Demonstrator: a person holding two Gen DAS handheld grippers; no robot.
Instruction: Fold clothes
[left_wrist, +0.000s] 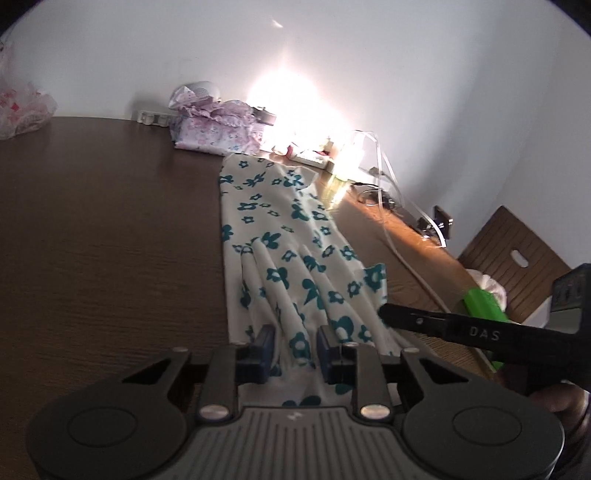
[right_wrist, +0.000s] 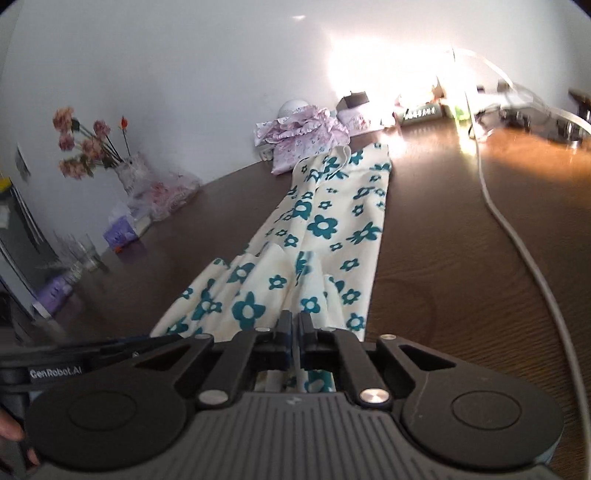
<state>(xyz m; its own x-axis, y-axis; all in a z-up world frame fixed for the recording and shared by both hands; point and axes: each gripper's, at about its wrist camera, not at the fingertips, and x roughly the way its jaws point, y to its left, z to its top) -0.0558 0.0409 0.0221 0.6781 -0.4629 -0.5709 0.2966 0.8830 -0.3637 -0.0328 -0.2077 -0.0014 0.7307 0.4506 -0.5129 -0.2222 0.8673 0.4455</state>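
A cream garment with teal flowers (left_wrist: 280, 243) lies in a long narrow strip on the dark wooden table (left_wrist: 110, 229); it also shows in the right wrist view (right_wrist: 325, 229). My left gripper (left_wrist: 295, 347) stands over its near end with the jaws a little apart and a fold of cloth between the pads. My right gripper (right_wrist: 294, 334) is shut on the near hem of the garment; its black finger shows in the left wrist view (left_wrist: 436, 323) at the cloth's right edge.
A folded pink floral garment (left_wrist: 218, 129) lies at the far end. A white cable (right_wrist: 517, 236) runs along the right of the table. A vase of flowers (right_wrist: 110, 155), glasses and boxes stand at the left. A wooden chair (left_wrist: 517, 258) stands to the right.
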